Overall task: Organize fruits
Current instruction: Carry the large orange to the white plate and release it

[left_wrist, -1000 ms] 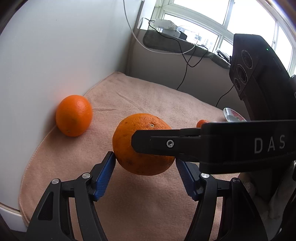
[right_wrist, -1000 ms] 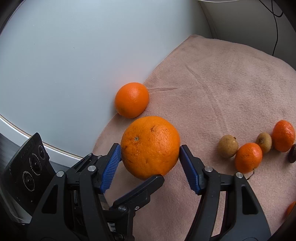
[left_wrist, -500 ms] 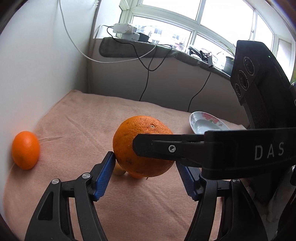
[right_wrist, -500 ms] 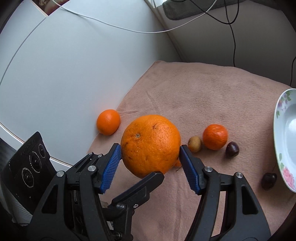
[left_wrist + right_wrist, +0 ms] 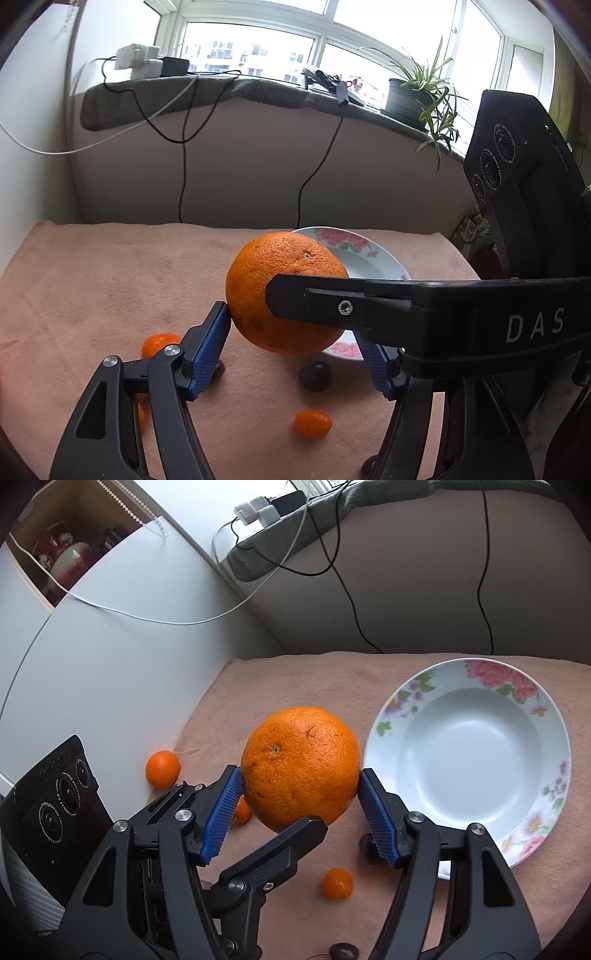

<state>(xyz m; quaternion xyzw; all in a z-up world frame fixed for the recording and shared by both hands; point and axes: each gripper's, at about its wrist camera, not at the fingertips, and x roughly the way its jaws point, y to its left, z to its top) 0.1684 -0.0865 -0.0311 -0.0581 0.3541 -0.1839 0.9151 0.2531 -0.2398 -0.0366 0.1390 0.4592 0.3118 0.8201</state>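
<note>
Both tools clamp one large orange [image 5: 301, 766], left tool [image 5: 293, 341] and right tool [image 5: 300, 814], above the desk [image 5: 280, 679]. Only the right view exposes the whole plate [image 5: 554, 734], at 3 o'clock; the left view alone shows the window plant [image 5: 424, 92].

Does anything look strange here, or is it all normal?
One oddity: both grippers clamp the same large orange at once, the left gripper and the right gripper crossing each other. The flowered bowl holds nothing, with small fruit scattered on the cloth.
</note>
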